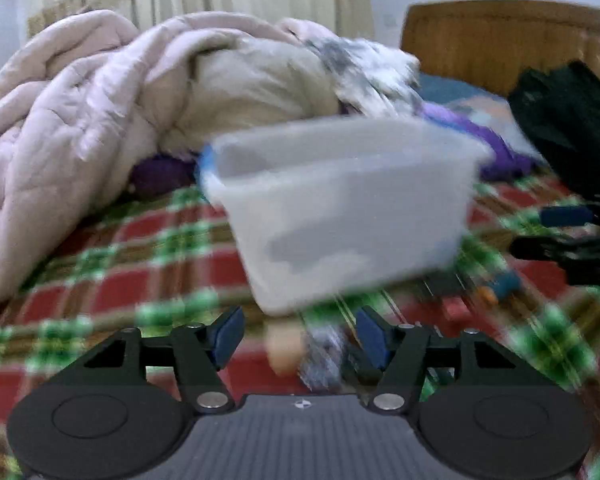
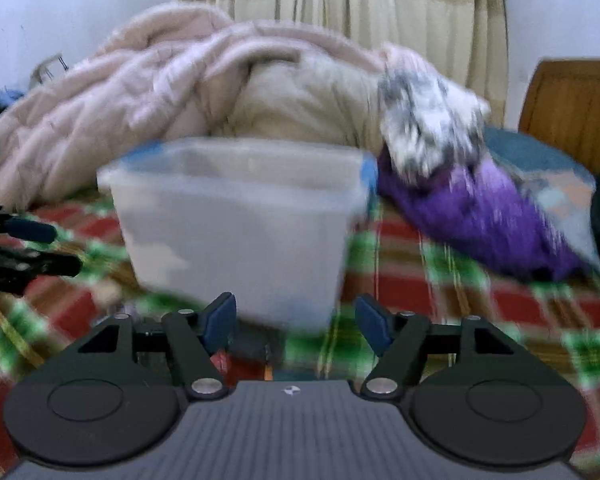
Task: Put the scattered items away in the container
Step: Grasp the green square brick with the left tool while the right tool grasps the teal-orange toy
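Plaid bedspread (image 1: 112,252), red and green, covered the bed. A pink quilt (image 1: 60,120) lay heaped at the far side, with a wooden headboard (image 1: 512,40) to its right and striped curtains (image 2: 380,12) behind. A purple cloth (image 2: 480,216) lay right of the container, with a white-grey fuzzy item (image 2: 428,128) on top of it.

The translucent plastic container (image 1: 340,208) stood on the bedspread mid-frame in both views, contents too blurred to identify. Small scattered items lay on the bedspread just in front of it: a pale tan object (image 1: 286,350) and a crinkly wrapper-like piece (image 1: 324,356), both blurred.

Left gripper (image 1: 300,338) was released, jaws apart, nothing pressed between the blue pads. Right gripper (image 2: 296,326) was likewise released, jaws apart and empty, pointing at the container's near wall.
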{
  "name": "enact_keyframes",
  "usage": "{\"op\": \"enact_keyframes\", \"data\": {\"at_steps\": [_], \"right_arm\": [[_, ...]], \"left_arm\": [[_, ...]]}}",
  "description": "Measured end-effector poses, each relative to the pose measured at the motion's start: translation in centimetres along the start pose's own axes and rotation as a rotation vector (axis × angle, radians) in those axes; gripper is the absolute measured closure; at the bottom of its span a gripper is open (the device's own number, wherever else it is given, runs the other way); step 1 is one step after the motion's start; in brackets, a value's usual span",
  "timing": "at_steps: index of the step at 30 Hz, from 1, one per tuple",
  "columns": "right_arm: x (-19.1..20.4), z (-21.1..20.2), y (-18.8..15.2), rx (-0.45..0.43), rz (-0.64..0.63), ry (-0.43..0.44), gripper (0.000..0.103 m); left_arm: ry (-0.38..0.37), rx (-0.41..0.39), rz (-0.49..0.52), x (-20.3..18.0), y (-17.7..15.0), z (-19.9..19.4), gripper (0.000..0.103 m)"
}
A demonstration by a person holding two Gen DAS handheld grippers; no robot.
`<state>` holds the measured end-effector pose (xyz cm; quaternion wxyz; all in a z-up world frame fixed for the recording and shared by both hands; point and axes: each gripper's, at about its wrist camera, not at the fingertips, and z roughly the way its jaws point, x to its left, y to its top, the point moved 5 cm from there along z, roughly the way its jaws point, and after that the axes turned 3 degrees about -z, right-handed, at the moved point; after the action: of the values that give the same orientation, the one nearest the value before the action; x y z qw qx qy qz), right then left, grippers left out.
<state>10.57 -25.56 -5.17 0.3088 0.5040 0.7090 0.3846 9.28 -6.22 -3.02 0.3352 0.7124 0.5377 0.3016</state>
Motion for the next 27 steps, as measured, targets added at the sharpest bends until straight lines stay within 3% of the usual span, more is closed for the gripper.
{"op": "enact_keyframes", "data": {"at_steps": [7, 17, 19, 21, 22, 24, 27], "right_arm": [[-0.6, 1.6, -3.6, 0.067, 0.021, -0.044, 0.033], [0.4, 4.0, -4.9, 0.097, -0.019, -0.011, 0.033], [0.5, 4.3, -5.2, 0.103, -0.018, -0.011, 0.033], [0.3, 4.5, -5.2, 0.103, -0.006, -0.012, 0.034], [0.3, 4.6, -5.3, 0.104, -0.004, -0.013, 0.035], [0.1, 4.6, -5.3, 0.103, 0.0, 0.001, 0.044], [0.1, 4.5, -5.2, 0.1, 0.008, 0.015, 0.044]], "left_arm": [[-0.046, 0.026, 0.111, -5.0, -4.2, 0.6, 0.037], [-0.033, 0.05, 0.075, -4.2, -5.5, 2.7, 0.037], [-0.043, 0.048, 0.072, -4.3, -5.6, 2.9, 0.043], [-0.06, 0.048, 0.077, -4.5, -5.7, 3.1, 0.057], [-0.066, 0.048, 0.083, -4.7, -5.8, 3.2, 0.059], [-0.073, 0.041, 0.097, -5.0, -5.9, 3.2, 0.069], [-0.076, 0.032, 0.112, -5.5, -6.0, 3.0, 0.069]]}}
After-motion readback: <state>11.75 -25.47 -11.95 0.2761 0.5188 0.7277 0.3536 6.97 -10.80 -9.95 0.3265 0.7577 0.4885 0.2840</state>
